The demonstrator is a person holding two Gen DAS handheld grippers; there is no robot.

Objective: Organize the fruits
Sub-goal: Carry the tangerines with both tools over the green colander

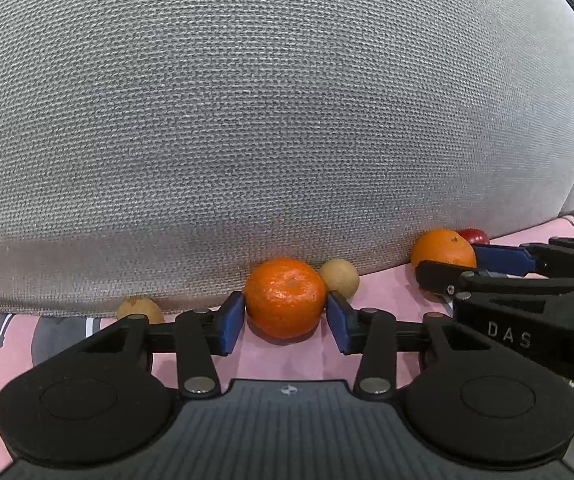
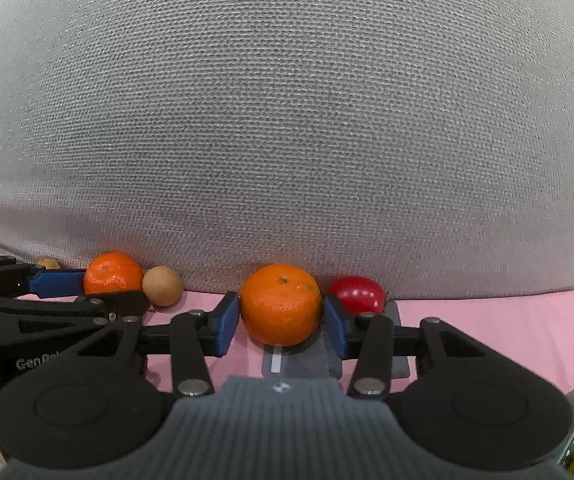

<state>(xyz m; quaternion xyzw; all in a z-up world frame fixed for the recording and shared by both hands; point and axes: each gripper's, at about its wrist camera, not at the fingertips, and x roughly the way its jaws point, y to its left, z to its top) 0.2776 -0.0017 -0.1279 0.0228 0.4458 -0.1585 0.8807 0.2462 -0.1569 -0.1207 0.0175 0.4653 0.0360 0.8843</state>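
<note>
Fruits lie on a pink mat along the foot of a grey fabric cushion. My left gripper [image 1: 285,318] has its blue pads on both sides of a glossy mandarin [image 1: 285,297], touching or nearly touching it. A tan round fruit [image 1: 339,277] sits just behind it on the right, another tan fruit [image 1: 139,310] on the left. My right gripper [image 2: 281,318] has its pads against both sides of an orange [image 2: 281,304]. A red fruit [image 2: 355,293] lies right of it. The orange [image 1: 443,251] and the right gripper also show in the left wrist view.
The grey cushion [image 1: 271,120] fills the background close behind the fruits. The pink mat [image 2: 487,320] with grey printed shapes extends right and left. The two grippers work side by side, close together.
</note>
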